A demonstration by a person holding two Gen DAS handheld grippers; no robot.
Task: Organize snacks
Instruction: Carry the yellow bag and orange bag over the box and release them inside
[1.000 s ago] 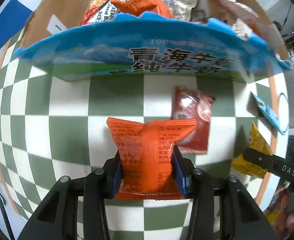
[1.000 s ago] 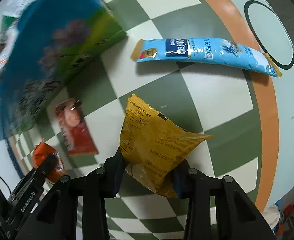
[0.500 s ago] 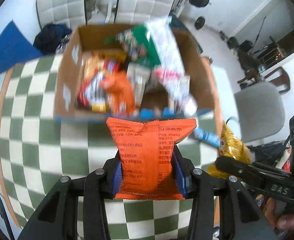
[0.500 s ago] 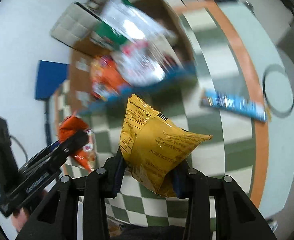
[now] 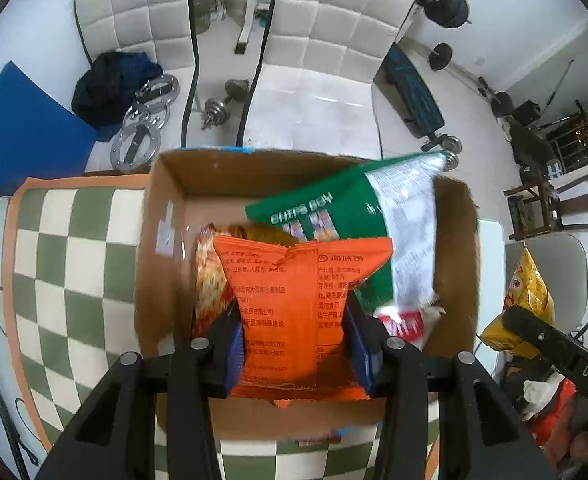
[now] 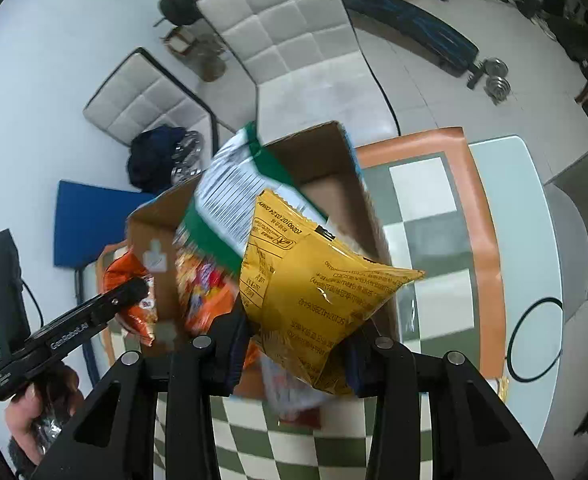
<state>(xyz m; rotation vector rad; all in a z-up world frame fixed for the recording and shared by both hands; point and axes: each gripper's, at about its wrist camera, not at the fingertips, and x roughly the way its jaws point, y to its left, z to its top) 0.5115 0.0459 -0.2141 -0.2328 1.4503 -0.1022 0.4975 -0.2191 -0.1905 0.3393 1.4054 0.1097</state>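
1. Both your tongs now hang above the open cardboard box (image 5: 161, 280); a second ago they were low over the checkered tabletop (image 5: 65, 264).
2. The orange packet (image 5: 289, 312) stands lengthwise, its top seam away from you; the yellow packet (image 6: 318, 296) tilts right.
3. Your left tongs (image 5: 294, 348) clamp the orange packet; your right tongs (image 6: 294, 344) clamp the yellow one.
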